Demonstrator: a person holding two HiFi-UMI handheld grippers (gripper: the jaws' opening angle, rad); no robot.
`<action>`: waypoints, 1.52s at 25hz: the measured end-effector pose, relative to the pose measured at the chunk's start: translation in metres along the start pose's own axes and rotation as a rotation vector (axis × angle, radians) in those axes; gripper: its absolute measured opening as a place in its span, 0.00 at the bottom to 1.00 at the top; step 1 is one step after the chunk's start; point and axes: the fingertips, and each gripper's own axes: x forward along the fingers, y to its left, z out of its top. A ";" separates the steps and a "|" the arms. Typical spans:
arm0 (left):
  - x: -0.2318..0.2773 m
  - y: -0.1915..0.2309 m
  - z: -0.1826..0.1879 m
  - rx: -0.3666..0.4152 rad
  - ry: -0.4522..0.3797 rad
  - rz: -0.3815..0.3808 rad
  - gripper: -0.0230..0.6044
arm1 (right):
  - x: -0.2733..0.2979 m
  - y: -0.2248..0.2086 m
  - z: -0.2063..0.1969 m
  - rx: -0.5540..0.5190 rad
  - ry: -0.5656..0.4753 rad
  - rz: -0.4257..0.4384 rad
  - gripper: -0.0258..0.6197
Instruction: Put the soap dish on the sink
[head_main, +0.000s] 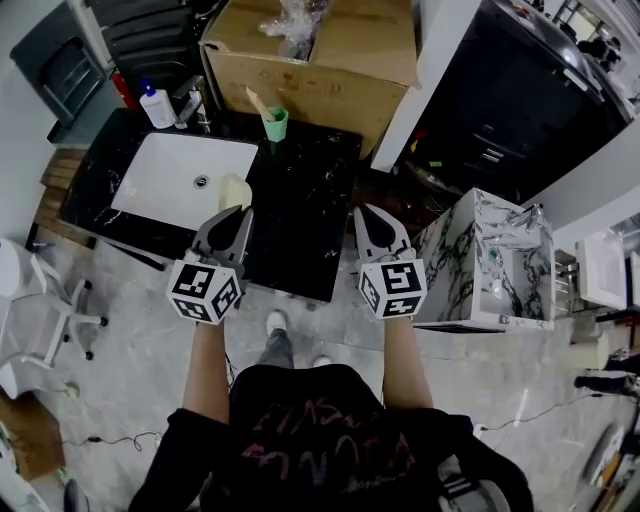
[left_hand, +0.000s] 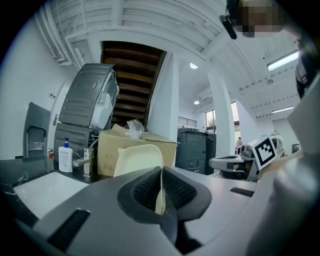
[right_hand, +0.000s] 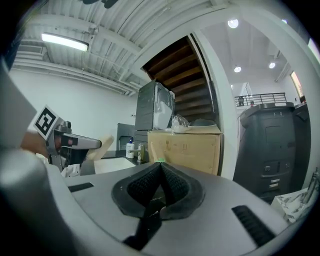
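A cream soap dish (head_main: 236, 190) is pinched on edge in my left gripper (head_main: 240, 213), which is shut on it. It hangs over the black marble counter (head_main: 300, 225), just right of the white sink basin (head_main: 185, 172). In the left gripper view the soap dish (left_hand: 137, 160) rises upright from between the jaws of the left gripper (left_hand: 161, 175). My right gripper (head_main: 364, 213) hovers over the counter's right front corner, shut with nothing in it. The right gripper (right_hand: 160, 167) view shows the jaws closed together and the soap dish (right_hand: 102, 144) at far left.
A white soap bottle (head_main: 156, 105) and a faucet (head_main: 194, 104) stand behind the basin, with a green cup (head_main: 275, 124) beside them. A large cardboard box (head_main: 320, 50) lies behind the counter. A white marble vanity (head_main: 490, 265) stands to the right, a white chair (head_main: 40, 315) to the left.
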 end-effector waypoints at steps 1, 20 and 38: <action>0.007 0.006 -0.001 0.003 0.007 -0.013 0.08 | 0.008 -0.001 0.000 0.002 0.003 -0.012 0.06; 0.079 0.058 0.009 0.012 0.040 -0.220 0.08 | 0.060 -0.012 0.011 0.018 0.044 -0.197 0.06; 0.105 0.043 -0.004 0.045 0.126 -0.198 0.08 | 0.068 -0.036 0.014 0.022 0.020 -0.153 0.06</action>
